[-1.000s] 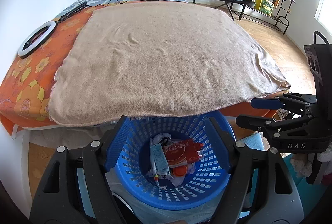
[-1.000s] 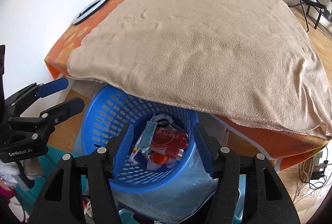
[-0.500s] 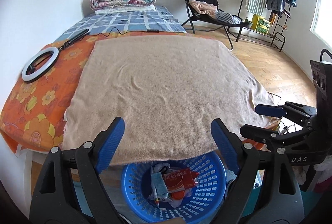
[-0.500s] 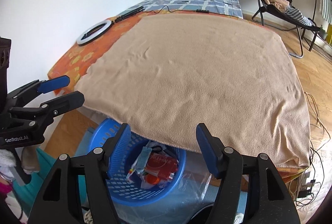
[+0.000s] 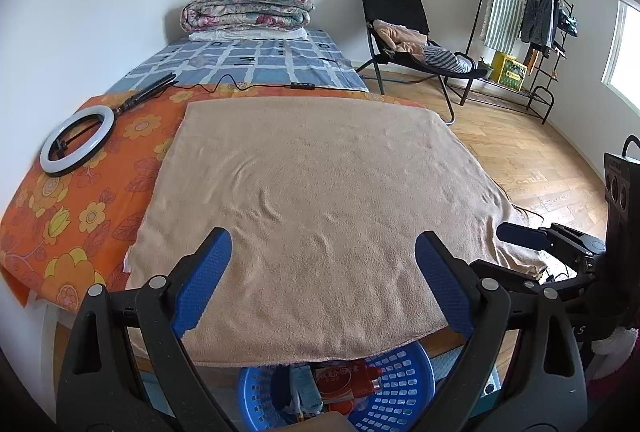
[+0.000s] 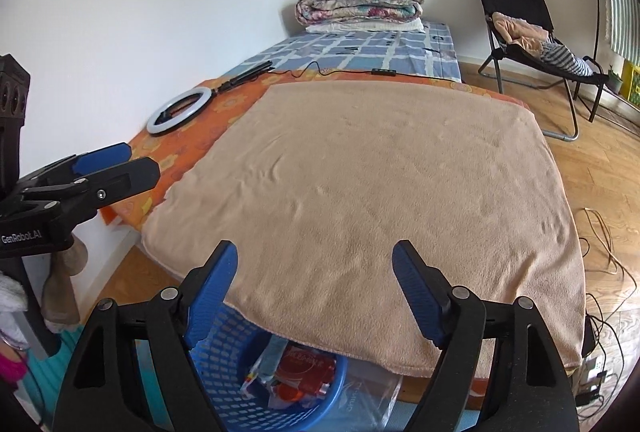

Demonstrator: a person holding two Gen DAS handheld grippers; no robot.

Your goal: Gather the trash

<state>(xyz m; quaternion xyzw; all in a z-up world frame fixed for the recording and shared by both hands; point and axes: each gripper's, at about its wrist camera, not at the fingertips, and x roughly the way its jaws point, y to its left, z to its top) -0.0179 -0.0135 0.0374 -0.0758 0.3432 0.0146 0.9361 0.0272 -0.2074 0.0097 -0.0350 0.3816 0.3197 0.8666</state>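
Claws (image 5: 323, 256) (image 6: 314, 264) opening, empty, above blanket (image 5: 320, 191)

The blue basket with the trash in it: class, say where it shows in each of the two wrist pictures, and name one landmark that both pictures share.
Left wrist view: the blue basket sits at the bottom centre, half hidden under the tan blanket's near edge.
Right wrist view: the blue basket sits at the bottom, left of centre, under the same edge.
Shared landmark: the white ring light on the orange sheet.
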